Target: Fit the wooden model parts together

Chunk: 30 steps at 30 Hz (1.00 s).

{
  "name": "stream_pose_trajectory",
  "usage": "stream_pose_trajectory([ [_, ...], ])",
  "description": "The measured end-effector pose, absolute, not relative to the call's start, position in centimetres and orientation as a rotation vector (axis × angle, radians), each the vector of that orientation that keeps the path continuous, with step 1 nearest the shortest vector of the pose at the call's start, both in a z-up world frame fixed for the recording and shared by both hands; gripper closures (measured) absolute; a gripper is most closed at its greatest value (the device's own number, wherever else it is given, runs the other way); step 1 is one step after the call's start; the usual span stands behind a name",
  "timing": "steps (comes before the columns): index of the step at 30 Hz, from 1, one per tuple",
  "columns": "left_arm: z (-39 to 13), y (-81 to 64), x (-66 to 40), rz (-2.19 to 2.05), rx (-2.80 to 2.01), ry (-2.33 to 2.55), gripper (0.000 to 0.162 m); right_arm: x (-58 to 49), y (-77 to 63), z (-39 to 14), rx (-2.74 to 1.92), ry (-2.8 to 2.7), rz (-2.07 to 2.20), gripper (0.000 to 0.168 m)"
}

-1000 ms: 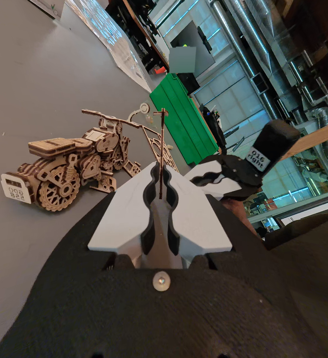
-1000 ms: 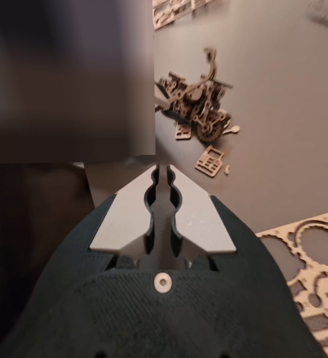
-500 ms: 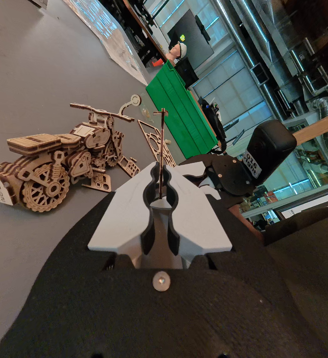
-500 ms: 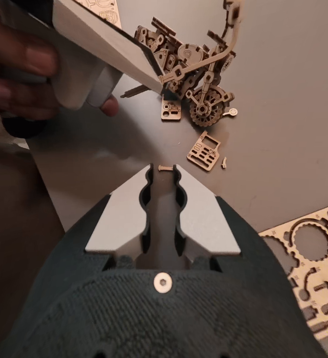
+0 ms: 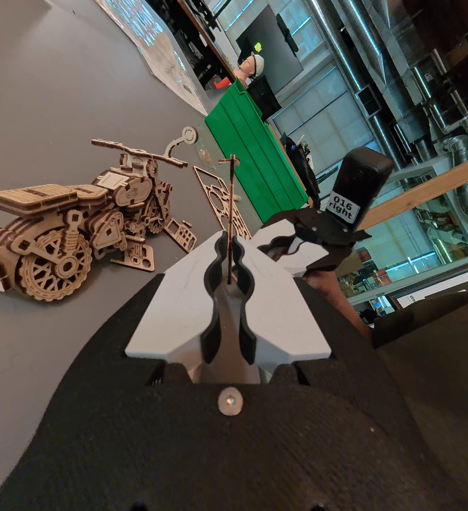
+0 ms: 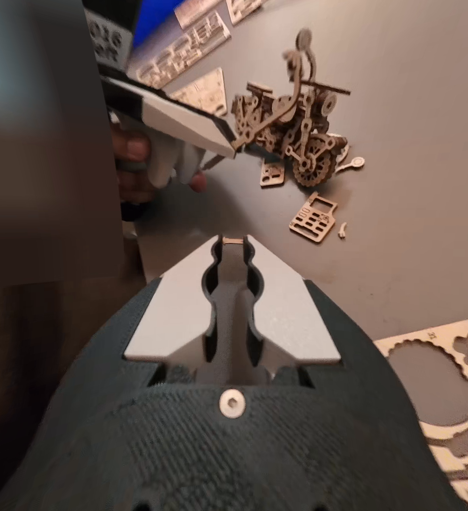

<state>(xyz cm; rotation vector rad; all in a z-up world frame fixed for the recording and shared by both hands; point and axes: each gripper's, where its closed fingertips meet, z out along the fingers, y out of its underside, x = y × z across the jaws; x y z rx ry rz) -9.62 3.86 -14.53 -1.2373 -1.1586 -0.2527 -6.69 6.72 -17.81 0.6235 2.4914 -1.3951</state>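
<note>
A partly built wooden motorcycle model (image 5: 61,221) stands on the grey table (image 5: 47,83). It also shows in the right wrist view (image 6: 310,138). My left gripper (image 5: 229,240) is shut on a thin flat wooden part (image 5: 230,199), seen edge-on and sticking out past the tips. In the right wrist view the left gripper (image 6: 234,148) holds this long curved part (image 6: 282,110) just in front of the model. My right gripper (image 6: 232,243) is shut on a small wooden pin (image 6: 232,241) spanning its tips, above the table. It also shows in the left wrist view (image 5: 282,246), close to the right of my left gripper.
A green bin (image 5: 255,166) stands at the table's far edge. Cut-out wooden sheets lie near the bin (image 5: 216,199), at the lower right (image 6: 420,373) and farther back (image 6: 186,55). Two small wooden panels (image 6: 313,218) (image 6: 273,174) and loose bits lie beside the model.
My right gripper was almost shut and empty, opened around the small pin, and now holds it between its tips. My left gripper has kept its wooden part and shifted a little near the model.
</note>
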Motion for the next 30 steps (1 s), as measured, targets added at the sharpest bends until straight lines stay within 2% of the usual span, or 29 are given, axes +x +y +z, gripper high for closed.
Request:
stream_pose_trajectory([
  [1, -14.6, 3.9, -9.6, -0.255, -1.24, -1.159, 0.162, -6.7, 6.7, -17.2, 0.629, 2.43, -1.432, 0.155],
  [6, -14.1, 4.8, -8.9, -0.301, -1.251, -1.107, 0.162, -7.1, 6.8, -12.5, 0.652, 2.008, -1.676, 0.156],
  [9, -13.7, 5.6, -8.2, -0.383, -1.238, -1.07, 0.162, -7.5, 7.1, -11.6, 0.661, 1.915, -1.729, 0.156],
  [21, -13.5, 6.9, -7.2, -0.712, -1.04, -1.108, 0.162, -7.0, 6.0, -11.1, 0.551, 2.12, -1.855, 0.156],
  [30, -13.8, 7.1, -7.0, -0.763, -1.023, -1.132, 0.162, -6.5, 5.4, -12.5, 0.452, 2.395, -1.799, 0.155],
])
